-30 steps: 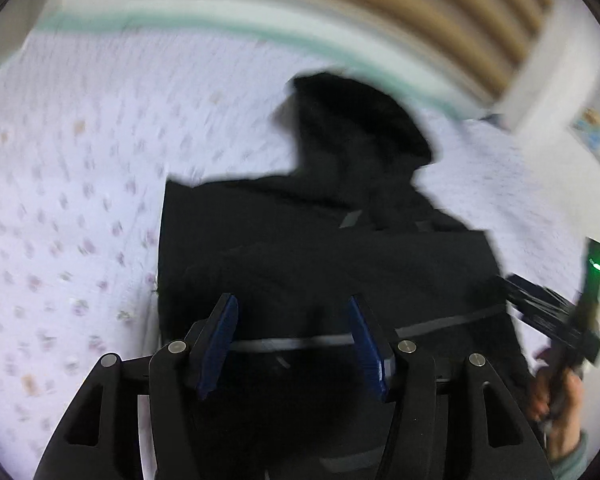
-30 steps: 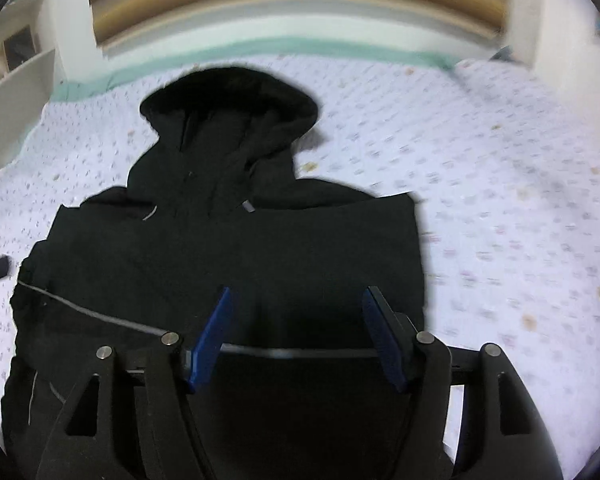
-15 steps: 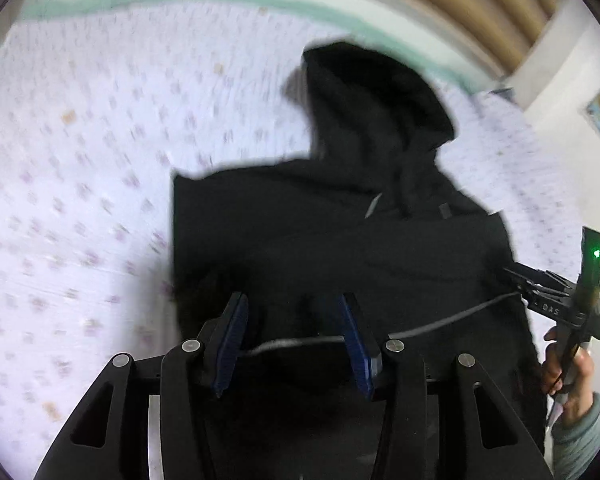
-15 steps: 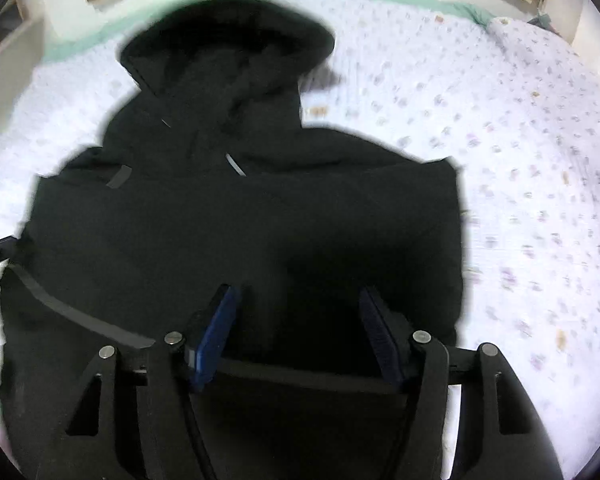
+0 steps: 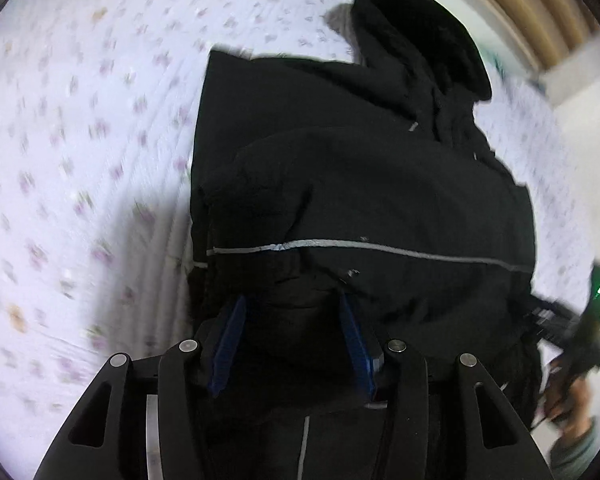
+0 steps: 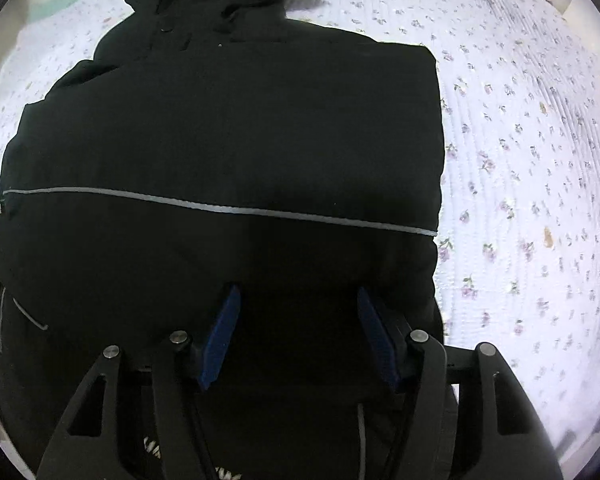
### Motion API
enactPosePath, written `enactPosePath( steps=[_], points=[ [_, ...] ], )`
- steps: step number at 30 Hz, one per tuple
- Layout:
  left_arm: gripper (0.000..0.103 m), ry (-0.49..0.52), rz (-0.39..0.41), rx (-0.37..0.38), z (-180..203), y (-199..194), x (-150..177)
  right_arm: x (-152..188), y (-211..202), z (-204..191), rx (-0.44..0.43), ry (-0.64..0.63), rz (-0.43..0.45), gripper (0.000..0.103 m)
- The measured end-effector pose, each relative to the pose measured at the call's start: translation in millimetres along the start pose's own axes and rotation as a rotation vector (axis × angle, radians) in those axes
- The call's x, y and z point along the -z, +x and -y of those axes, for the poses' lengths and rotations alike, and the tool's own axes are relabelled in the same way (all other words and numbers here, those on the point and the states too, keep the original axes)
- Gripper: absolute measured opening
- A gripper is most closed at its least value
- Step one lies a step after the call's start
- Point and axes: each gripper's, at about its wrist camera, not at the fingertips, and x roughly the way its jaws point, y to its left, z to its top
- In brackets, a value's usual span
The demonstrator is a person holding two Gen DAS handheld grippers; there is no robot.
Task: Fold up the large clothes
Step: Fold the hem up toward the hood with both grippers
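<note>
A black hooded jacket (image 5: 380, 184) with a thin grey reflective stripe lies on a bed, hood at the far end, sleeves folded in. It also fills the right wrist view (image 6: 228, 128). My left gripper (image 5: 292, 308) is open, its blue pads (image 5: 230, 340) straddling a raised fold of the jacket's lower part near its left edge. My right gripper (image 6: 298, 304) is open over the jacket's lower part near its right edge, pads (image 6: 220, 336) apart with dark fabric between them. The right gripper also shows at the right edge of the left wrist view (image 5: 560, 320).
The bed is covered with a white quilt with small purple flowers (image 6: 532, 160), seen too in the left wrist view (image 5: 80, 160). A wooden slatted headboard (image 5: 540, 12) and a white wall stand beyond the hood. A hand in a grey-green cuff (image 5: 576, 404) holds the right gripper.
Both grippers have moved forward and down onto the jacket's lower part. The jacket now fills more of both views. Fabric has bunched up between the left pads.
</note>
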Motion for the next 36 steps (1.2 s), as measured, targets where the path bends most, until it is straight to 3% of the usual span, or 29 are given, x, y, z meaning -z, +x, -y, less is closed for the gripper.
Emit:
enactPosePath(
  steps=[3, 8, 11, 13, 18, 22, 33, 35, 36],
  points=[
    [0.049, 0.041, 0.052, 0.029, 11, -40, -10, -11, -33, 16, -0.096, 0.049, -0.001, 0.061],
    [0.049, 0.035, 0.194, 0.127, 26, -101, -68, -56, -112, 48, -0.167, 0.134, 0.160, 0.061],
    [0.049, 0.086, 0.234, 0.120, 44, -111, -112, -96, -133, 59, -0.226, 0.170, 0.218, 0.061],
    [0.049, 0.122, 0.248, 0.078, 56, -103, -144, -132, -128, 57, -0.215, 0.166, 0.251, 0.061],
    [0.050, 0.099, 0.245, 0.039, 51, -57, -210, -200, -96, 56, -0.219, 0.185, 0.271, 0.061],
    [0.049, 0.043, 0.213, 0.051, 44, 5, -253, -241, -35, 48, -0.234, 0.218, 0.243, 0.061],
    [0.049, -0.014, 0.151, 0.084, 48, 95, -304, -297, 81, 56, -0.276, 0.300, 0.159, 0.059],
    [0.026, -0.045, 0.164, 0.084, 40, 98, -308, -304, 93, 51, -0.289, 0.278, 0.142, 0.030],
    [0.011, -0.057, 0.177, 0.097, 35, 94, -310, -307, 95, 50, -0.276, 0.264, 0.141, 0.021]
  ],
)
